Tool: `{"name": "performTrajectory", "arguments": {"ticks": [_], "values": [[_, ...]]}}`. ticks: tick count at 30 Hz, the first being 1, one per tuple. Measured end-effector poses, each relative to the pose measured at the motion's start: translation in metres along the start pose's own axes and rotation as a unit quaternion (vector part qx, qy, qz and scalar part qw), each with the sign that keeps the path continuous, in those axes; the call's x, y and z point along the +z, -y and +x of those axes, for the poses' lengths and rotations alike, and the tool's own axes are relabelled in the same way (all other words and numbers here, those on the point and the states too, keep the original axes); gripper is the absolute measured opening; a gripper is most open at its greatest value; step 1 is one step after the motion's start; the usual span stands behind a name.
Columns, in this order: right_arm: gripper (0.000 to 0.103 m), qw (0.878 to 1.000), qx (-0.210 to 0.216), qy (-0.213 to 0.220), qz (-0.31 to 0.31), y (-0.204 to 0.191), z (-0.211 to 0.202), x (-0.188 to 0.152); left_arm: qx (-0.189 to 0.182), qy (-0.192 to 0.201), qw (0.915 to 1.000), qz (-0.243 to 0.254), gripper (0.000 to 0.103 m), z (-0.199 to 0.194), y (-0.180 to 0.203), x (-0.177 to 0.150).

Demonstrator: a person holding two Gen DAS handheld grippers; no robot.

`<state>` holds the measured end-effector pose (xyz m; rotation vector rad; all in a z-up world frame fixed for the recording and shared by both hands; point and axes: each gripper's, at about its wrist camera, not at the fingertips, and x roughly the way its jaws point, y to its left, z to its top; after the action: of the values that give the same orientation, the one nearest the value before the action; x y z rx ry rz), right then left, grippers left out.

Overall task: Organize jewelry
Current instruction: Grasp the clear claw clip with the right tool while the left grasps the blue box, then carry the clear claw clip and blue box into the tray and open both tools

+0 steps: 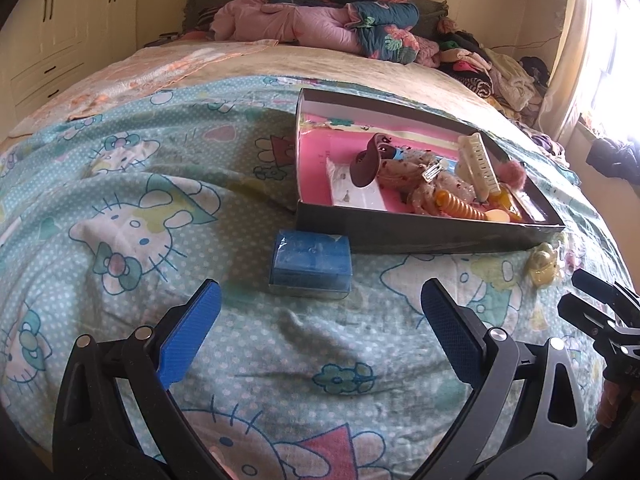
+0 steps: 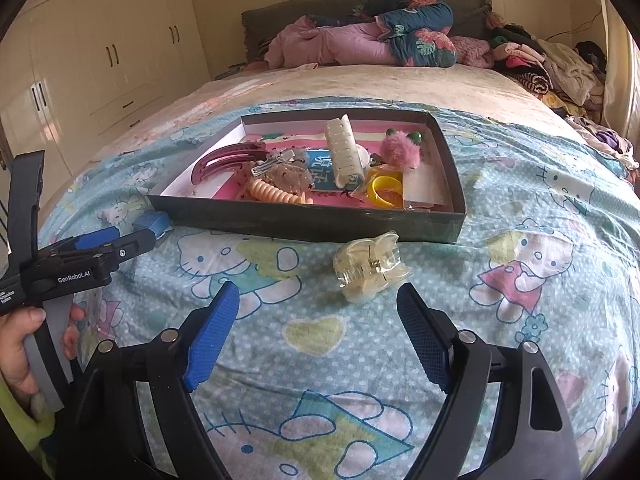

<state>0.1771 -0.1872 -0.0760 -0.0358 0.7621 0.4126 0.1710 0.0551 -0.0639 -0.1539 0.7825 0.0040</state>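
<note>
A shallow dark box (image 1: 420, 236) (image 2: 320, 226) with a pink floor lies on the bed and holds several hair accessories, among them a white claw clip (image 2: 342, 152) and a maroon clip (image 2: 224, 158). In front of its near wall sits a small blue case (image 1: 310, 264) (image 2: 154, 222). My left gripper (image 1: 320, 292) is open just short of the case, nothing between its blue pads. A clear yellowish claw clip (image 2: 368, 266) (image 1: 542, 264) lies on the sheet by the box. My right gripper (image 2: 318, 292) is open right before it.
The bed carries a pale blue cartoon-cat sheet (image 1: 160, 208) (image 2: 520, 220). Rolled quilts (image 2: 380, 36) and a pile of clothes (image 2: 552, 64) lie at the headboard end. Cream wardrobes (image 2: 100, 52) line the left wall. A hand (image 2: 24, 344) holds the left gripper's handle.
</note>
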Motion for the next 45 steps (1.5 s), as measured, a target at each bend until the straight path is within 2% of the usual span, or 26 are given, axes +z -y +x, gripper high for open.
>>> {"name": "performTrajectory", "arguments": {"ticks": [17,26,34,37,41,45], "values": [[0.079,0.999,-0.031,-0.006,0.019,0.027,0.025,0.004,0.005,-0.005,0.9999,-0.013,0.091,0.023,-0.011,0.011],[0.078,0.999,-0.029,-0.014,0.020,0.035,0.041,0.010,-0.007,-0.002,0.9999,-0.009,0.090,0.030,-0.008,0.018],[0.071,0.999,-0.037,-0.025,0.011,0.033,0.050,0.012,-0.018,-0.005,0.9998,0.001,0.073,0.035,-0.002,0.021],[0.063,0.999,-0.038,-0.027,0.006,0.032,0.051,0.013,-0.023,-0.007,0.9997,0.004,0.069,0.036,0.000,0.021],[0.046,0.999,-0.031,-0.029,-0.008,0.026,0.053,0.014,-0.037,-0.010,0.9992,0.008,0.052,0.036,0.003,0.020],[0.046,0.999,-0.029,-0.030,-0.016,0.023,0.052,0.013,-0.032,-0.013,0.9993,0.013,0.047,0.035,0.005,0.018]]}}
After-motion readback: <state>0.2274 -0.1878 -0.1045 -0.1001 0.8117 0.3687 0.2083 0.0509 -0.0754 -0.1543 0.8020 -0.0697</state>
